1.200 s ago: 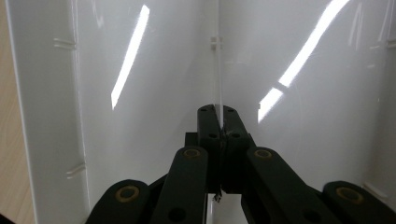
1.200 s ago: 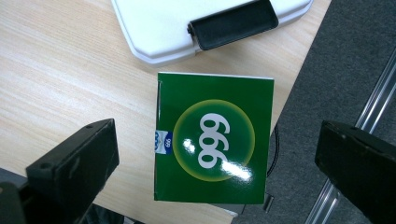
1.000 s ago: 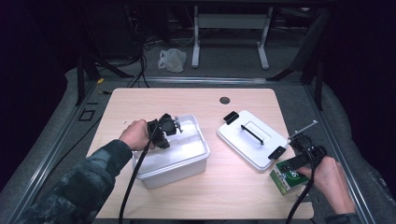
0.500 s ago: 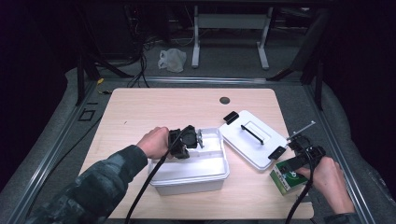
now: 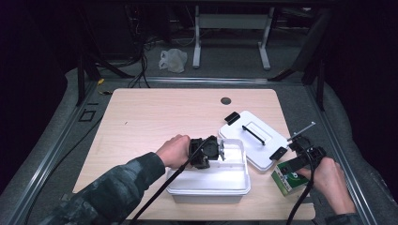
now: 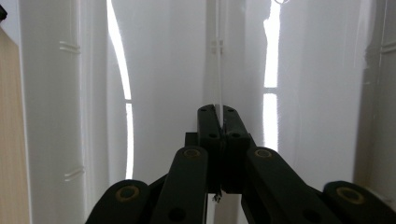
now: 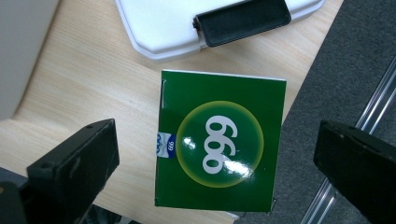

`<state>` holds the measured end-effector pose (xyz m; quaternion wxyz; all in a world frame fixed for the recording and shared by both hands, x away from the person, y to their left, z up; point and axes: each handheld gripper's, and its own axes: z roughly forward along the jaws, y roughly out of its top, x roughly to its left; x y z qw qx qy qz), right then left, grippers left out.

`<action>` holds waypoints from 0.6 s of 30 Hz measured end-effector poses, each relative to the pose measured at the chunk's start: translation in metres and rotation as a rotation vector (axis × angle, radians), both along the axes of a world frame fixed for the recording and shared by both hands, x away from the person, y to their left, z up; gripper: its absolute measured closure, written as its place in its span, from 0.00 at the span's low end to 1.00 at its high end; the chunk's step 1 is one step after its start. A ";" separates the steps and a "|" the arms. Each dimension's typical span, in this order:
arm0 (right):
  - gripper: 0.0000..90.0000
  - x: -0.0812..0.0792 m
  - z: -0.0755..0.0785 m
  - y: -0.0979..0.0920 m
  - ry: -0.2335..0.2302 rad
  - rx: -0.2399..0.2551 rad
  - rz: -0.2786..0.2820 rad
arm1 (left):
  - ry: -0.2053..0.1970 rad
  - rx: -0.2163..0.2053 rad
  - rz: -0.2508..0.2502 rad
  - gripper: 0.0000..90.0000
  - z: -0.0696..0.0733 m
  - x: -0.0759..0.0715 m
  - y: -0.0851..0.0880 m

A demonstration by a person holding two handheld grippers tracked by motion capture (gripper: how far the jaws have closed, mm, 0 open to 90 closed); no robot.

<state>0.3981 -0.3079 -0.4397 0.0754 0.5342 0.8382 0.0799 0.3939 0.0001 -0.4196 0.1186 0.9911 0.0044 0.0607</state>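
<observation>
1. We see a pale wooden table (image 5: pixel 155 117) on grey floor, the room beyond dark.
2. Near its front edge sits the white bin (image 5: pixel 211 180); our left hand-held gripper (image 5: pixel 219 152), held level, has its jaws clamped together on the bin's thin wall (image 6: pixel 218 70).
3. At the front right corner a green box (image 5: pixel 287 177) overhangs the edge; our right hand-held gripper (image 7: pixel 217 158) hovers over it, jaws wide apart.
4. Just beyond lies the white lid (image 5: pixel 253 138); the far left stays bare.
</observation>
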 end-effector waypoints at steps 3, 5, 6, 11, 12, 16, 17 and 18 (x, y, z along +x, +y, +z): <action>0.00 0.000 -0.001 0.001 -0.001 -0.004 0.005 | 0.004 -0.004 -0.011 0.99 0.000 -0.001 -0.004; 0.00 0.000 -0.002 0.001 0.003 -0.007 0.003 | 0.004 -0.009 -0.018 0.99 0.000 -0.003 -0.008; 0.00 0.000 -0.002 0.001 0.009 -0.007 0.005 | 0.005 -0.010 -0.018 0.99 0.000 -0.004 -0.011; 0.00 0.000 -0.002 0.001 0.011 -0.007 0.004 | 0.012 -0.010 -0.010 0.99 0.000 -0.004 -0.012; 0.00 0.000 -0.002 0.001 0.004 -0.007 0.004 | 0.010 -0.010 -0.011 0.99 0.000 -0.004 -0.012; 0.00 -0.001 -0.002 0.001 0.010 -0.004 0.005 | 0.012 -0.009 -0.014 0.99 0.001 -0.003 -0.013; 0.00 -0.001 -0.002 0.001 0.007 -0.007 0.006 | 0.018 -0.011 -0.013 0.99 0.001 -0.003 -0.012; 0.00 -0.001 -0.002 0.000 0.010 -0.006 0.005 | 0.028 -0.021 -0.011 0.99 0.002 -0.003 -0.012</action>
